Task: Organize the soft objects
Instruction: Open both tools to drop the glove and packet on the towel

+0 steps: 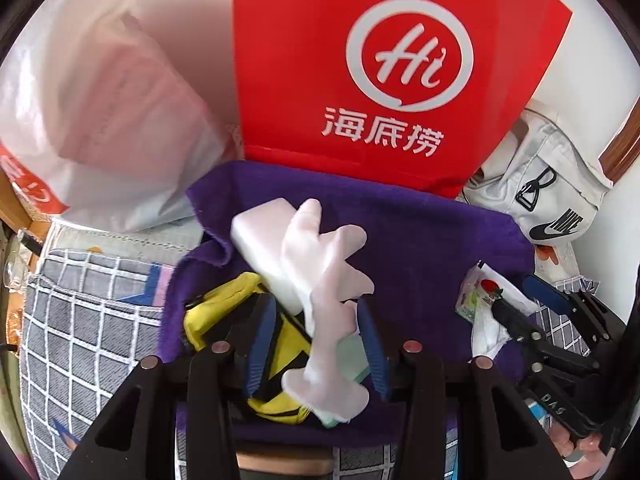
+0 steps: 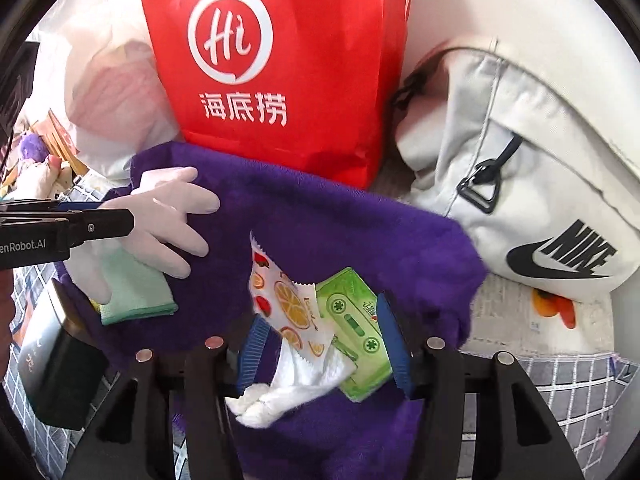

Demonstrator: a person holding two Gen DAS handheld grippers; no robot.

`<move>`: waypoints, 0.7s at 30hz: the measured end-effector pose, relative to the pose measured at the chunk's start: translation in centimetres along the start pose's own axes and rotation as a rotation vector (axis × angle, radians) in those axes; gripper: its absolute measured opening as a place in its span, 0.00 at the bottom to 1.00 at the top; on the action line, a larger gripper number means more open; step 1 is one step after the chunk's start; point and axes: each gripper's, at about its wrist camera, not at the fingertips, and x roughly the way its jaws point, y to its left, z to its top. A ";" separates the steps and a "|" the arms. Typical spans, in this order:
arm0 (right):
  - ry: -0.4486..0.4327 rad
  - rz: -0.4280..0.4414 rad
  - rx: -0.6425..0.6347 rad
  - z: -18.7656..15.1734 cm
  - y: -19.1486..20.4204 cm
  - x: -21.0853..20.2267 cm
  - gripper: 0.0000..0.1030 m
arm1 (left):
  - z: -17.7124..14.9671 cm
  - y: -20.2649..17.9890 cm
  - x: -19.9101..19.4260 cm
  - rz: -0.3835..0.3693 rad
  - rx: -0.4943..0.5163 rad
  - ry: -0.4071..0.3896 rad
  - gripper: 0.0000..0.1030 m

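the purple towel [image 2: 320, 216] lies spread on a checked bedsheet [image 1: 80, 312] as a collecting spot, which looks like why the small soft things are heaped on it, not scattered. the left tongs [image 1: 316, 340] stand partly open around a white glove [image 1: 320, 264] and a mint cloth [image 2: 136, 292]; their blue pads seem clear of both, so these look let go, draped over a white block [image 1: 260, 232] and a yellow pouch [image 1: 224, 312]. the right tongs [image 2: 324, 344] are likewise parted, with two printed packets [image 2: 288, 300] and a white sock [image 2: 296, 380] lying loose between the jaws. a red paper bag [image 2: 280, 60] and a grey nike bag [image 2: 520, 184] stand just behind the towel, perhaps as later containers.
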 end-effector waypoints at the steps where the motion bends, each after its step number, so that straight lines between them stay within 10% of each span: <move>1: -0.008 0.000 0.009 0.0 -0.1 -0.4 0.52 | -0.1 0.2 -0.3 0.003 -0.001 -0.004 0.42; 21: -0.100 0.042 0.130 -8.1 1.7 -11.6 0.52 | -7.9 2.5 -10.1 0.016 -0.019 -0.091 0.45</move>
